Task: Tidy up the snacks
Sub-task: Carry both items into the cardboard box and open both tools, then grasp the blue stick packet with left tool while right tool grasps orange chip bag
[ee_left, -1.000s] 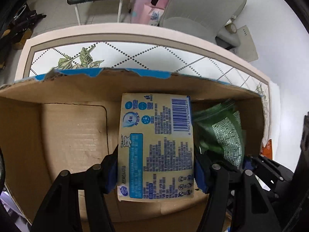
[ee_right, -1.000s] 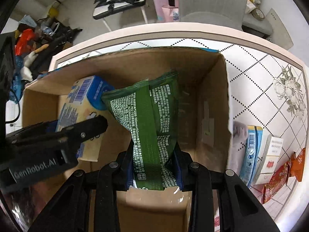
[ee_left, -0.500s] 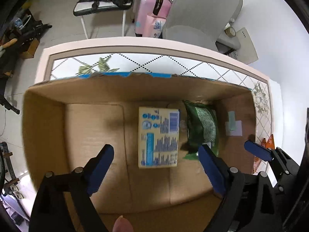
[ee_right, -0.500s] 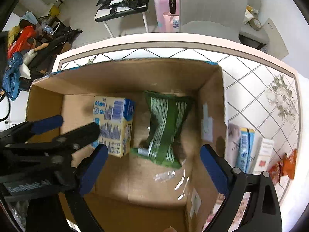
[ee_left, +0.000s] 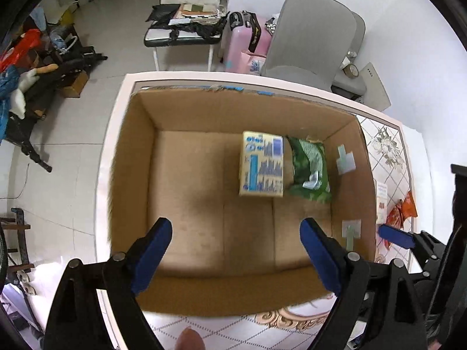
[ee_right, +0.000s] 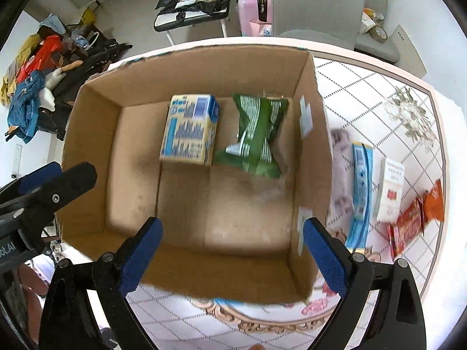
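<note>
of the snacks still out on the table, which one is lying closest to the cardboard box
The pale purple packet, lying right against the cardboard box wall. The blue packet, white carton and red packets lie farther out.

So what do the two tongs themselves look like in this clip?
Both look alike: the left tongs and right tongs have glossy black plastic arms with round silver rivets, ending in bright blue pads. White lettering, cut off at the frame edge, marks the left unit's black body in the right wrist view. No cables or sleeves show.

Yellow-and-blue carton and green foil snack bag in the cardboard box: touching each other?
Touching. In the right wrist view the green foil snack bag presses against the yellow-and-blue carton's lower corner, with no gap.
</note>
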The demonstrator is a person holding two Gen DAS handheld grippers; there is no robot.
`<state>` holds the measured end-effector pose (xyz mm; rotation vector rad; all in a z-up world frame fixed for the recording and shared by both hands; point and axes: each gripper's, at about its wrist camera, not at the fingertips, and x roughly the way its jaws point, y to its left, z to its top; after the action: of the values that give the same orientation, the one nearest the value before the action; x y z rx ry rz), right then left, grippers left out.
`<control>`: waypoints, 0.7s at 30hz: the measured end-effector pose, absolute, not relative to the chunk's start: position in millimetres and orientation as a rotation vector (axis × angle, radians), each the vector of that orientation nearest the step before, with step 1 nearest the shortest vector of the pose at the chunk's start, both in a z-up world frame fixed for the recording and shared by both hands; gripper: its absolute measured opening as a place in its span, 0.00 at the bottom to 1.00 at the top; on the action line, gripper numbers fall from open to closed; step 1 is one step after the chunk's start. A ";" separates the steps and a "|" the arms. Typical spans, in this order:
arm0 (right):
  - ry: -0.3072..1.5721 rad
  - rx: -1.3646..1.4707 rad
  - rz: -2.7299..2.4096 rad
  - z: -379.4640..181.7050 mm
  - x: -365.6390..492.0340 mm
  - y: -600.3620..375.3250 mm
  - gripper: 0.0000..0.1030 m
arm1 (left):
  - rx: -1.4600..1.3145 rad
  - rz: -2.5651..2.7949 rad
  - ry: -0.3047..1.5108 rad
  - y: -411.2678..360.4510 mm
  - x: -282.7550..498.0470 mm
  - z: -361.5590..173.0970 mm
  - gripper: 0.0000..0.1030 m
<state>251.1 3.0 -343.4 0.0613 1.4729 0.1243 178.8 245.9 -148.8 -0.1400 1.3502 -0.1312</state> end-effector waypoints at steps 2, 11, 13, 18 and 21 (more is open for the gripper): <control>1.459 0.062 0.126 -334.7 237.5 1.4 0.96 | -0.132 -0.125 1.351 246.9 165.5 -144.6 0.87; 1.410 0.090 0.202 -296.0 204.1 -2.7 0.96 | -0.159 -0.099 1.299 247.5 124.0 -113.4 0.87; 1.407 0.113 0.228 -291.5 201.7 -8.0 0.96 | -0.165 -0.096 1.292 242.5 118.1 -103.6 0.87; 1.375 0.189 0.261 -276.0 200.5 -42.4 0.96 | -0.158 -0.103 1.261 212.5 113.7 -75.5 0.87; 1.359 0.259 0.227 -267.8 198.8 -89.1 0.96 | -0.161 -0.143 1.244 180.6 116.1 -57.8 0.87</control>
<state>198.8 -89.1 -267.8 0.2588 1.3593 0.2268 116.1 180.6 -57.8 -0.1613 1.2441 -0.1429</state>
